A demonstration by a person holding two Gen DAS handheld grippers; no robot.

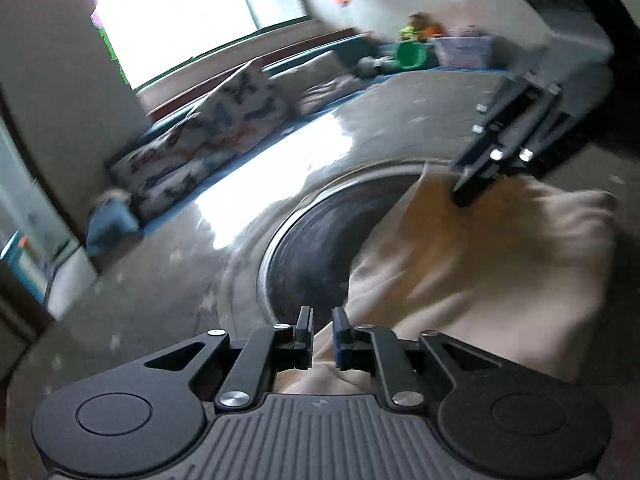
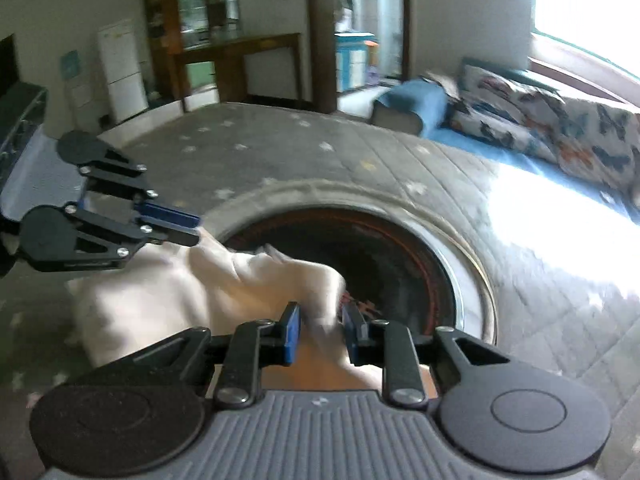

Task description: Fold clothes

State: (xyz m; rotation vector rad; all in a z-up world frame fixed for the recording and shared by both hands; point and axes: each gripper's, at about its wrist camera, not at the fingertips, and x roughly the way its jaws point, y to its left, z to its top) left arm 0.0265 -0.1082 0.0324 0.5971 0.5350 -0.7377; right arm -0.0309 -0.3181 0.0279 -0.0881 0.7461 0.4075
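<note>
Both grippers, left (image 1: pixel 322 334); right (image 2: pixel 320 330), pinch cream garment (image 1: pixel 480 248).

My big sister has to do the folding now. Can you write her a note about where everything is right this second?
Left gripper: closed on one edge of the beige garment.
Right gripper: closed on another edge of the same garment; in the left wrist view its fingers pinch the cloth's far corner.
The garment hangs bunched between the two grippers, above the grey quilted mat and partly over the round dark opening in it.
Done: cloth picked up with both grippers.
Left: no fold looks made yet. Probably spread it flat on the mat, then fold. The pictures are blurry, so check both grips.
</note>
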